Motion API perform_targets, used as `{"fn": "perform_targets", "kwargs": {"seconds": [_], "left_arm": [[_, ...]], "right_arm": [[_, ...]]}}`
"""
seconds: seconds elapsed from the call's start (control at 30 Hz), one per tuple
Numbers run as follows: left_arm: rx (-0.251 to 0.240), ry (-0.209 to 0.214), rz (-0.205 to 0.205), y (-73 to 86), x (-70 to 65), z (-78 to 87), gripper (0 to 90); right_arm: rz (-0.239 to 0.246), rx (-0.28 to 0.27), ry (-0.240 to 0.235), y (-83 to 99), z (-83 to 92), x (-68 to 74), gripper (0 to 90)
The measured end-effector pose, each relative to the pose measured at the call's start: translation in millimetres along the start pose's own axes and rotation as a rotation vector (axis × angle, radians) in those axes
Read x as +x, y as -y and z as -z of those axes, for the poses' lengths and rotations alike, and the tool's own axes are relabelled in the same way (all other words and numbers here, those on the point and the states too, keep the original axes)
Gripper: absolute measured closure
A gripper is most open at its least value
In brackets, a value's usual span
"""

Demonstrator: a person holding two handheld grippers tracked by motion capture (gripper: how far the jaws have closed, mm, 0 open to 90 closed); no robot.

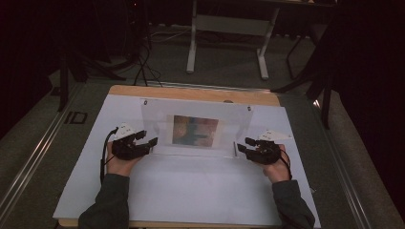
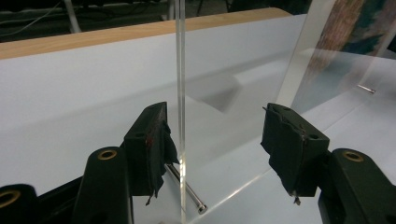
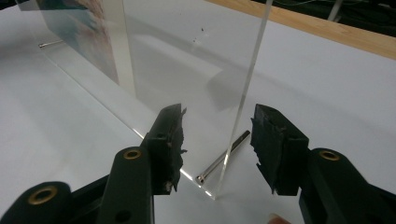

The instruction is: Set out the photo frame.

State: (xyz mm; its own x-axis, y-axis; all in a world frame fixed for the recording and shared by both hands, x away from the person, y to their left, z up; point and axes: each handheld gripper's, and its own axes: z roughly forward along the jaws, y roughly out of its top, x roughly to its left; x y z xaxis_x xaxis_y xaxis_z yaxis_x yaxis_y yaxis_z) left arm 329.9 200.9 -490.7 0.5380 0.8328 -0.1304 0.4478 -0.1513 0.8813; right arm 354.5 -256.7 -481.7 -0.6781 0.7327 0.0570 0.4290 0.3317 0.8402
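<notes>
You are standing a clear acrylic frame [image 1: 198, 128] upright on the white board [image 1: 191, 191], a little beyond the board's middle, with a colourful picture [image 1: 195, 130] showing at its centre.

Your left gripper [image 1: 147, 141] is sitting at the frame's left edge. In the left gripper view the jaws are standing apart with the edge of the clear panel [image 2: 180, 84] rising between them; the left pad [image 2: 156, 140] is lying just beside the panel, and I cannot tell whether it is touching, while the other pad is well clear of it. A small metal pin [image 2: 187, 189] is sticking out at the panel's foot, close to that gripper.

Your right gripper [image 1: 242, 144] is waiting at the frame's right edge. Its jaws are spread wide, and the panel's right edge [image 3: 247, 84] is standing in the gap between them with neither pad pressing on it. Another metal pin [image 3: 223, 157] is lying at the base of that edge, between the two jaws.

Both of your hands are resting on the near side of the frame, left hand [image 1: 122, 162] and right hand [image 1: 276, 168] well apart. The wooden table edge [image 1: 191, 93] is showing beyond the far end of the board.
</notes>
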Motion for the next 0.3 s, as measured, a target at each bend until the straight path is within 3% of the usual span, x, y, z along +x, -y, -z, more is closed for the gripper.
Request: {"fn": "perform_targets", "kwargs": {"seconds": [0.13,0.23,0.3], "left_arm": [[0.006,0.015,-0.003,0.8,2.6,3.9,41.7],[0.026,0.076,-0.013,1.6,9.8,9.6,41.9],[0.033,0.096,-0.010,1.7,12.4,11.6,41.8]], "right_arm": [[-0.004,0.004,-0.013,0.9,3.4,-4.7,51.9],[-0.014,0.014,-0.023,1.9,7.2,-10.4,51.5],[-0.017,0.015,-0.031,2.4,10.3,-15.2,50.9]]}}
